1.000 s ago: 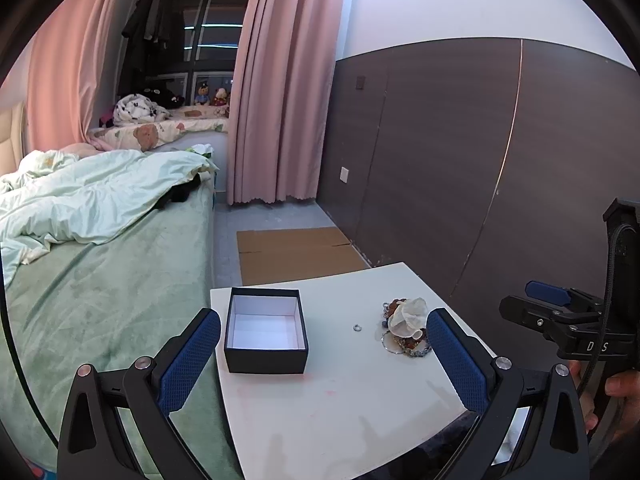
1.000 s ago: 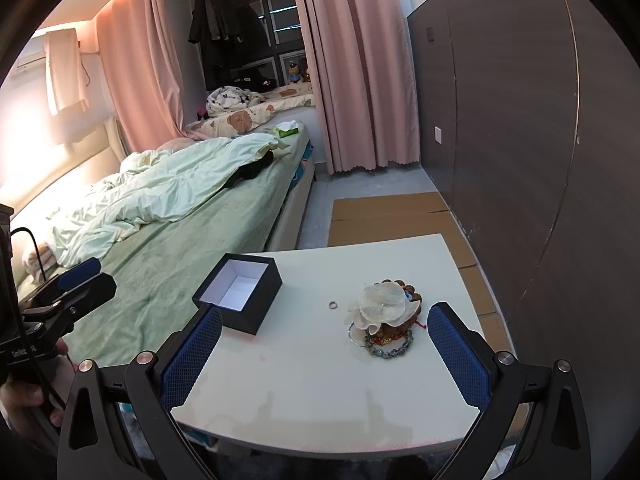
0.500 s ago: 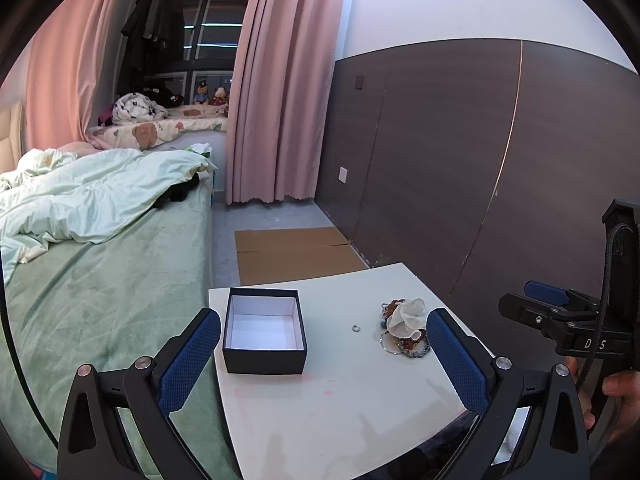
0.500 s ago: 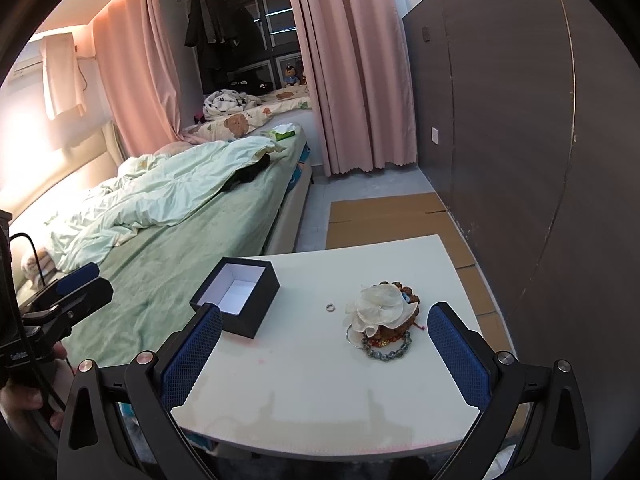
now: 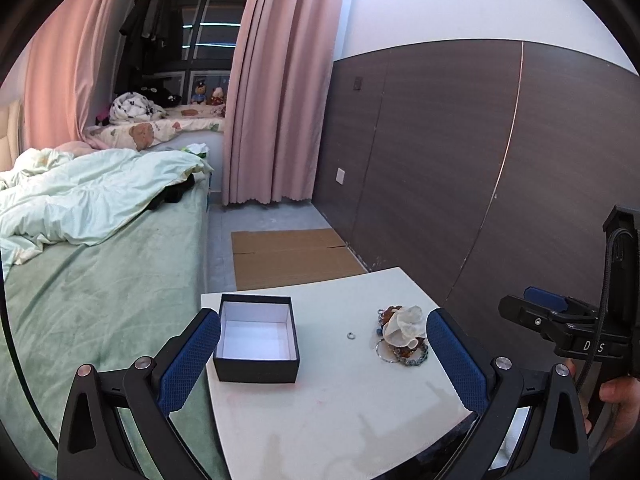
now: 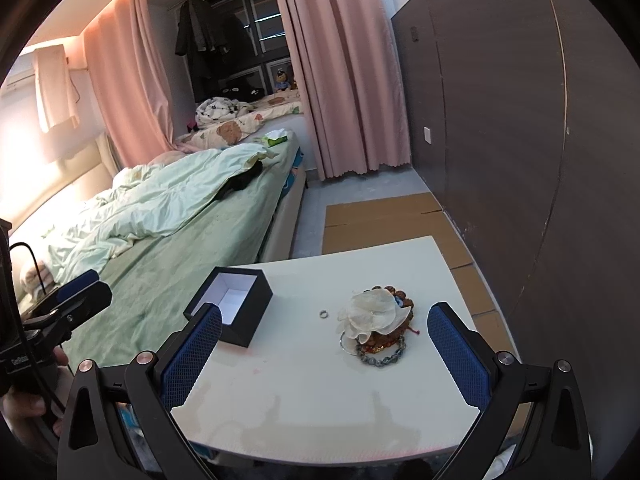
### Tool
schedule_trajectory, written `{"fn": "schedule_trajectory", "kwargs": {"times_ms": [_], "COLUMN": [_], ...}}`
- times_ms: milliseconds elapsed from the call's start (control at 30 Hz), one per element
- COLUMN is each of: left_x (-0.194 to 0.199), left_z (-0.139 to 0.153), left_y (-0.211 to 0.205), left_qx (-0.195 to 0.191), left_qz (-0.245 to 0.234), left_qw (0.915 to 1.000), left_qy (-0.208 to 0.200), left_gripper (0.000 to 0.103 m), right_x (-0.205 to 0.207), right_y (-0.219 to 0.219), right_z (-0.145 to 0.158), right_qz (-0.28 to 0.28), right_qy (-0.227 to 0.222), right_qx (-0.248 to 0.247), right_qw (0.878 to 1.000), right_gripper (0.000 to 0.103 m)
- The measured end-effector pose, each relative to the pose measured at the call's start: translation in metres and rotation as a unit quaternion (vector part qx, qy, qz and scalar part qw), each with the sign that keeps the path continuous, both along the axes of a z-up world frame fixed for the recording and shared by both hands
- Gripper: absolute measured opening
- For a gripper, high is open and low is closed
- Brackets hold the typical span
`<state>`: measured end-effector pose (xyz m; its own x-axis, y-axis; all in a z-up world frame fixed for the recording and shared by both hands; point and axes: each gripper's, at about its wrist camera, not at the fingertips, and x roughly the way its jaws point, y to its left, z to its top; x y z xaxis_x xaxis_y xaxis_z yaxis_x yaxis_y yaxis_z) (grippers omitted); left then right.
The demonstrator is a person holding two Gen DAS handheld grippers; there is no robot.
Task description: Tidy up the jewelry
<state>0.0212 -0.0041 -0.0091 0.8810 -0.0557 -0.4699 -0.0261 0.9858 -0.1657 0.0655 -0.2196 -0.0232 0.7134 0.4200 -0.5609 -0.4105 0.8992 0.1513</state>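
Left gripper [image 5: 323,354] fingers spread wide, nothing held, hovering over near edge of white table [image 5: 340,416]. Black box [image 5: 257,343], lidless, white inside, lower centre-left of frame. Small ring [image 5: 351,335] loose on table, centre. Jewelry pile [image 5: 402,340] under white flower piece, just right of ring. Right gripper [image 6: 325,354] also wide, empty; pile near its right finger.

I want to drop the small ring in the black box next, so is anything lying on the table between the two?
Nothing visible does. The ring lies alone on bare table; the jewelry pile sits on its far side from the open box.
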Motion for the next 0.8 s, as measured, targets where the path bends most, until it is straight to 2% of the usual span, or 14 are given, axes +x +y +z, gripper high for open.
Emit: {"fn": "schedule_trajectory", "kwargs": {"times_ms": [233, 433, 600, 733, 800], "left_x": [0.025, 0.049, 0.077, 0.096, 0.105], "left_z": [-0.004, -0.016, -0.037, -0.055, -0.062], "left_y": [-0.004, -0.008, -0.015, -0.022, -0.027], "left_qx": [-0.01, -0.028, -0.037, -0.057, -0.058], "left_qz": [-0.008, -0.028, -0.046, -0.067, -0.075], "left_qw": [0.9999, 0.999, 0.9966, 0.9924, 0.9909], "left_qy": [0.007, 0.022, 0.057, 0.086, 0.096], "left_gripper": [0.103, 0.101, 0.086, 0.083, 0.082], "right_x": [0.027, 0.056, 0.084, 0.103, 0.111], "right_y": [-0.01, -0.032, -0.047, -0.058, -0.063], "right_z": [-0.012, -0.023, -0.049, -0.072, -0.079], "right_qz": [-0.029, -0.058, -0.081, -0.102, -0.111], "right_qy": [0.028, 0.072, 0.137, 0.184, 0.2], "right_qx": [0.001, 0.046, 0.083, 0.117, 0.133], "right_qw": [0.999, 0.995, 0.984, 0.971, 0.964], "right_gripper": [0.103, 0.102, 0.082, 0.076, 0.07]}}
